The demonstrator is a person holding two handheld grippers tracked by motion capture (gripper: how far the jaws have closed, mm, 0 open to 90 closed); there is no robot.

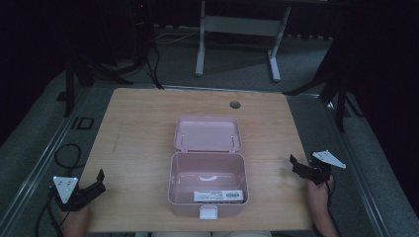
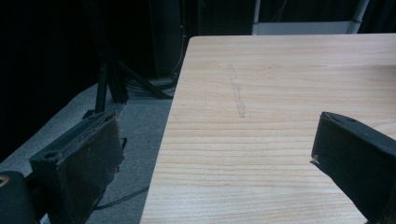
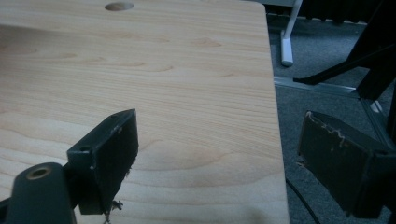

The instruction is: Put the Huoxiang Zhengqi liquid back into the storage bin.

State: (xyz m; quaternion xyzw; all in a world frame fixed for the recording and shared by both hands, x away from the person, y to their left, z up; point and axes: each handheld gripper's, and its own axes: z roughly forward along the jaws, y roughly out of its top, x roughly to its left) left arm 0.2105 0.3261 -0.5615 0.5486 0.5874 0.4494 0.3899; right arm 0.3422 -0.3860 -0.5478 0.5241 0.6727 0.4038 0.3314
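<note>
A pink plastic box [image 1: 208, 185] stands open in the middle of the wooden table [image 1: 138, 128], its lid [image 1: 208, 134] laid back flat behind it. A white barcode label [image 1: 219, 196] lies inside near the front wall, and a white latch [image 1: 208, 213] hangs at the front. My left gripper [image 1: 97, 183] rests at the table's near left edge, open with nothing between its jaws; in the left gripper view the gripper [image 2: 215, 154] straddles the table's edge. My right gripper [image 1: 297, 165] sits at the right edge, open and empty, and the gripper [image 3: 219, 154] spans that edge in its own view.
A round cable hole [image 1: 234, 104] is in the table's far side, also the hole [image 3: 118, 6] in the right gripper view. A white desk frame [image 1: 237, 34] stands behind the table. Black tripod legs [image 1: 336, 84] and cables [image 1: 66, 155] lie on the grey floor at both sides.
</note>
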